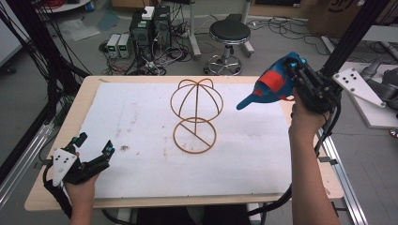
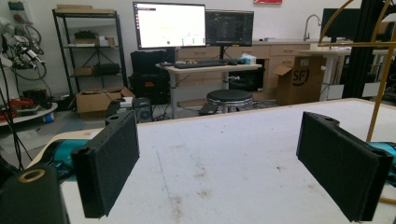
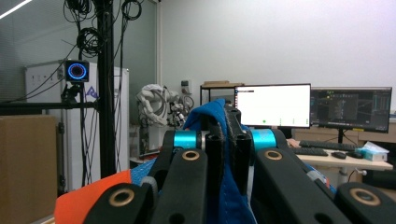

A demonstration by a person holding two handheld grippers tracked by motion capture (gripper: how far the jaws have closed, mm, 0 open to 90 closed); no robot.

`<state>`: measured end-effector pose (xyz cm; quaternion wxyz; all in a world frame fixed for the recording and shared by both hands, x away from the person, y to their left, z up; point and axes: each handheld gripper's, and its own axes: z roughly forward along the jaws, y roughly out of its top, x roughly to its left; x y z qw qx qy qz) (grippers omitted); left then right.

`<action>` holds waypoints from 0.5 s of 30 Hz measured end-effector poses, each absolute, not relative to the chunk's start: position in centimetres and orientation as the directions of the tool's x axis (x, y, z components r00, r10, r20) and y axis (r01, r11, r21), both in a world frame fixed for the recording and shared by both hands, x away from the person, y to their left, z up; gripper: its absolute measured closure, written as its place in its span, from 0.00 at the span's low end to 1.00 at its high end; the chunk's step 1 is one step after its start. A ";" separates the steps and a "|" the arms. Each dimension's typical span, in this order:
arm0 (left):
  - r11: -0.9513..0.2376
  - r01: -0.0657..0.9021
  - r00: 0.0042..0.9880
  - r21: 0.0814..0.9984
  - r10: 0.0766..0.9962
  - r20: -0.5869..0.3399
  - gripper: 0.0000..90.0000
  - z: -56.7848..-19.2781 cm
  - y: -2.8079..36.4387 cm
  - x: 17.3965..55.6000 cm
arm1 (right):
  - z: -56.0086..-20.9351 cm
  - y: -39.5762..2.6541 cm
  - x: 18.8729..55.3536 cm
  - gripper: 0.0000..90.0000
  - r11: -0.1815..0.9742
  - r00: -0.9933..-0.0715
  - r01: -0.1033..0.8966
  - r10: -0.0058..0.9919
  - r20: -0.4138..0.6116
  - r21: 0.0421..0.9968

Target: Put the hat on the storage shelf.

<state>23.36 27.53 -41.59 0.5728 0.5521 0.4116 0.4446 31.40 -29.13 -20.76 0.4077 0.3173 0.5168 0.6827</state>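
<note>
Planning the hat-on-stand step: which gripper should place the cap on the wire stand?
Right. The right gripper is shut on the blue and orange cloth cap, raised beside the gold wire hat stand. The left gripper rests open and empty at the table's near-left corner.

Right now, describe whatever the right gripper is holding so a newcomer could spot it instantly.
Start at the white-covered table, then the gold wire hat stand at its middle. Up and to the right of it, above the table's right edge, the right gripper is shut on a blue cap with an orange panel, the one piece of cloth here.
</note>
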 end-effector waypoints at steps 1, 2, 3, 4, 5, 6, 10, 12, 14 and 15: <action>-0.003 -0.056 0.267 0.998 0.964 0.018 0.15 -41.6 27.6 23.4 | -20.3 -28.6 31.7 0.99 -0.123 -0.463 -0.233 0.886 0.001 0.965; -0.002 -0.055 0.265 0.998 0.964 0.017 0.15 -41.6 27.6 23.3 | -20.3 -28.6 31.7 0.99 -0.123 -0.463 -0.233 0.886 0.001 0.965; 0.000 -0.057 0.264 0.998 0.965 0.015 0.15 -41.6 27.7 23.3 | -19.8 -28.1 32.0 0.99 -0.107 -0.458 -0.242 0.889 -0.016 0.964; 0.004 -0.057 0.262 0.998 0.965 0.011 0.15 -41.6 27.8 23.3 | -19.8 -28.1 32.0 0.99 -0.107 -0.458 -0.242 0.889 -0.016 0.964; 0.007 -0.056 0.260 0.998 0.966 0.008 0.15 -41.6 27.9 23.3 | -19.4 -27.5 32.5 0.99 -0.098 -0.456 -0.243 0.890 -0.024 0.965; 0.010 -0.056 0.258 0.998 0.966 0.005 0.15 -41.6 28.0 23.3 | -19.4 -27.5 32.5 0.99 -0.098 -0.456 -0.243 0.890 -0.024 0.965; 0.016 -0.056 0.253 0.998 0.967 -0.001 0.15 -41.7 28.3 23.2 | -18.4 -26.0 33.3 0.99 -0.091 -0.461 -0.246 0.887 -0.033 0.965; 0.016 -0.058 0.250 0.998 0.968 -0.001 0.15 -41.7 28.4 23.1 | -18.2 -25.6 33.4 0.99 -0.082 -0.458 -0.250 0.888 -0.044 0.965; 0.009 -0.058 0.248 0.998 0.969 0.005 0.15 -41.7 28.5 23.0 | -17.9 -25.0 33.6 0.99 -0.073 -0.458 -0.256 0.887 -0.054 0.964; 0.006 -0.057 0.247 0.998 0.969 0.009 0.15 -41.7 28.6 23.0 | -17.7 -24.6 33.8 0.99 -0.060 -0.454 -0.262 0.889 -0.068 0.963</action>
